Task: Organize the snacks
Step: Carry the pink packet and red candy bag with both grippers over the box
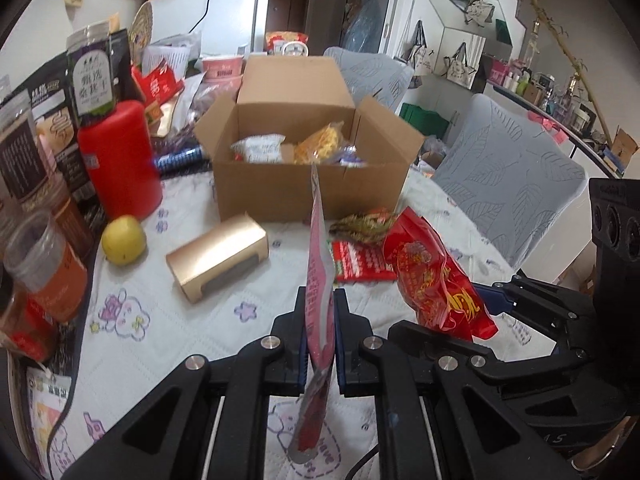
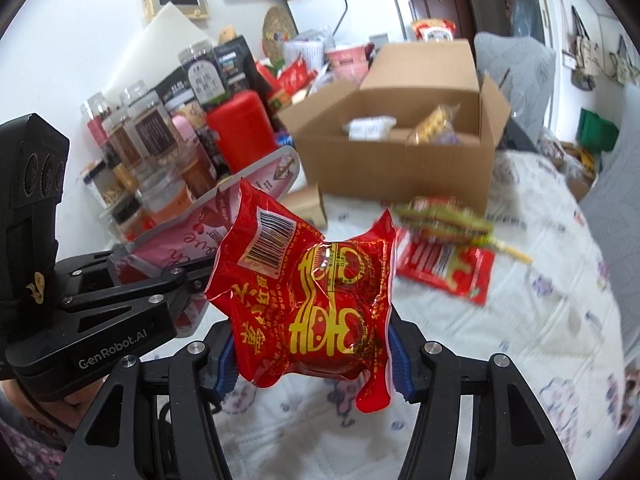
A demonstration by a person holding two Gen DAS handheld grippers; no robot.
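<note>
My left gripper (image 1: 319, 328) is shut on a flat pink snack pouch (image 1: 319, 272), held edge-on and upright above the table. The same pink pouch (image 2: 208, 224) shows at the left of the right wrist view, with the left gripper (image 2: 120, 280) on it. My right gripper (image 2: 314, 356) is shut on a puffy red packet with gold lettering (image 2: 316, 300); that red packet (image 1: 436, 276) hangs at the right of the left wrist view. An open cardboard box (image 1: 304, 184) stands ahead with several snacks inside; in the right wrist view the box (image 2: 400, 172) is further off.
A gold box (image 1: 218, 262), a yellow fruit (image 1: 123, 240), a red canister (image 1: 120, 160) and jars (image 1: 44, 264) crowd the left side. A flat red packet (image 1: 360, 264) and a green-brown snack (image 1: 364, 226) lie before the box. Grey chairs (image 1: 508, 184) stand to the right.
</note>
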